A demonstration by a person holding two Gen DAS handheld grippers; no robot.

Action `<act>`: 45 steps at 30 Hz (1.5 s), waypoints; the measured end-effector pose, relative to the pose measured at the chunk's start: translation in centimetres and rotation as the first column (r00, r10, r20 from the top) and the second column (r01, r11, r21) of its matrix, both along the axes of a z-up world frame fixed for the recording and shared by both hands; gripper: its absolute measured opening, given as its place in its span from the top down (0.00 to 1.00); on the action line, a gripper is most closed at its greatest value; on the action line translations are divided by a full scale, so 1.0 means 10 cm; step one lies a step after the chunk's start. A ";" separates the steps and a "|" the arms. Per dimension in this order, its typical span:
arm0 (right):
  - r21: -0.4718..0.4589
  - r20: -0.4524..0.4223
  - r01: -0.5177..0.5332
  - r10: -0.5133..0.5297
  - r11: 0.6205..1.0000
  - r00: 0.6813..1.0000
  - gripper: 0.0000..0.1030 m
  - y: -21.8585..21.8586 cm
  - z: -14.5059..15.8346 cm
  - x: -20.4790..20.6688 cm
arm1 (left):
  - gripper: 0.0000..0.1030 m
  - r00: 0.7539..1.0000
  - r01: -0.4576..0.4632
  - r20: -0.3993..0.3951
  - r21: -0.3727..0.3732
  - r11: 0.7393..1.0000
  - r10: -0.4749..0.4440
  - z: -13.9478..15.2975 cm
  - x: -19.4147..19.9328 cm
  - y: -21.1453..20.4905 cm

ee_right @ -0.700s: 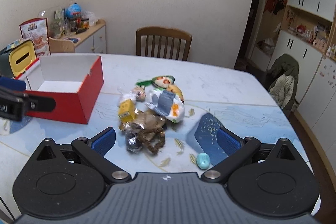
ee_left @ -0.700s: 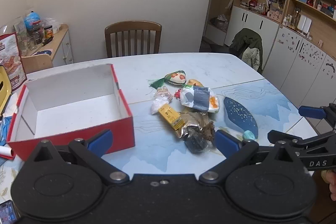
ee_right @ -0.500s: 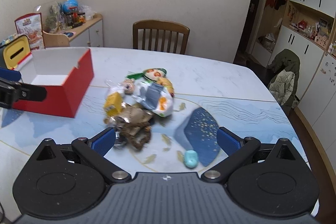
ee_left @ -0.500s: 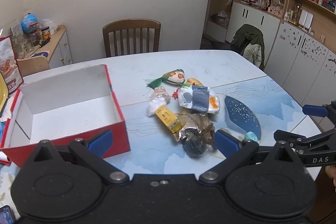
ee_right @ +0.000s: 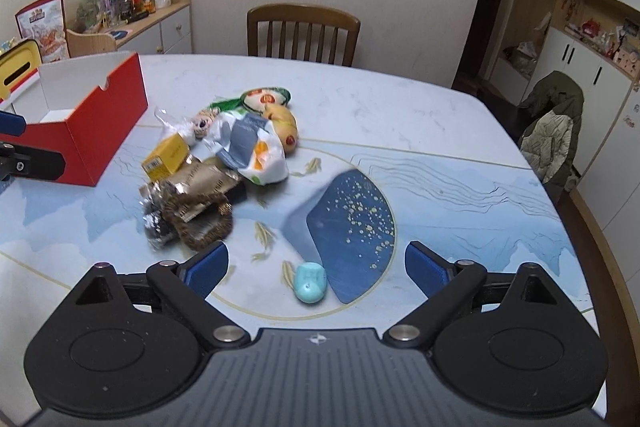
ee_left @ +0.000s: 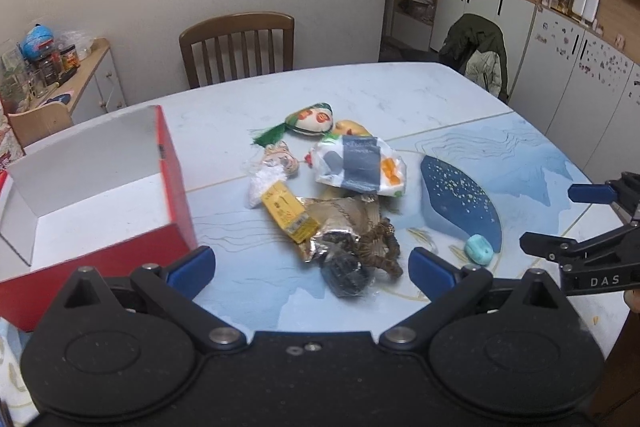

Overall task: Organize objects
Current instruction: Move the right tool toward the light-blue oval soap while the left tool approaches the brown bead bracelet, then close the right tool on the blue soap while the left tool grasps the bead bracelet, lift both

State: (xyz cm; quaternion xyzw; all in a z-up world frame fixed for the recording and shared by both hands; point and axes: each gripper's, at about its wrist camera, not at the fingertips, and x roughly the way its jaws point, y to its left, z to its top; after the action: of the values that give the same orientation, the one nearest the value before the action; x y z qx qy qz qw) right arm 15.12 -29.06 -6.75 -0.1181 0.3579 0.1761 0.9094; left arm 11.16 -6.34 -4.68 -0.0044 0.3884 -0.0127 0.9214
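Note:
A heap of small things lies mid-table: a yellow box [ee_left: 289, 213], a white and grey bag [ee_left: 360, 167], a crumpled foil wrapper [ee_left: 340, 227], a green and white pouch [ee_left: 312, 117] and a brown coil [ee_right: 200, 219]. A small teal object [ee_right: 310, 282] sits apart, just ahead of my right gripper [ee_right: 316, 265], whose jaws stand open and empty. My left gripper [ee_left: 310, 265] is open too, hovering before the heap's dark near end [ee_left: 347, 273]. An open red box [ee_left: 100, 187] with a white inside stands to the left.
A wooden chair [ee_left: 238, 47] stands at the table's [ee_left: 400, 95] far side. A side cabinet [ee_right: 156, 23] crowded with jars is at the back left. A jacket-draped chair [ee_right: 554, 123] and white cupboards [ee_left: 568, 67] are on the right.
Both views have shifted: the left gripper swung right, so the red box slid toward the frame's left edge. The right gripper came nearer the teal object. Nothing on the table moved.

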 end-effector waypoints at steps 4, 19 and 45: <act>-0.018 -0.023 -0.035 0.034 0.999 0.999 0.09 -0.03 -0.15 0.13 | 0.00 0.999 -0.025 -0.039 -0.029 0.999 0.024 -0.18 0.15 -0.07; -0.006 -0.153 -0.102 0.100 0.995 0.983 0.31 -0.14 -0.64 0.54 | 0.22 0.995 -0.006 -0.102 0.019 1.000 0.007 -0.66 0.70 -0.48; 0.050 -0.266 -0.157 0.165 0.986 0.950 0.62 -0.06 -0.86 0.77 | 0.60 0.991 0.002 -0.135 -0.007 1.000 -0.003 -0.67 0.85 -0.44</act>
State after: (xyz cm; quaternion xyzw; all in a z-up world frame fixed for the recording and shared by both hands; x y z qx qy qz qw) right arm 22.86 -29.70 -15.33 -0.1089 0.4650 0.2690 0.8364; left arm 19.65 -10.78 -11.42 -0.0078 0.4498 -0.0149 0.8930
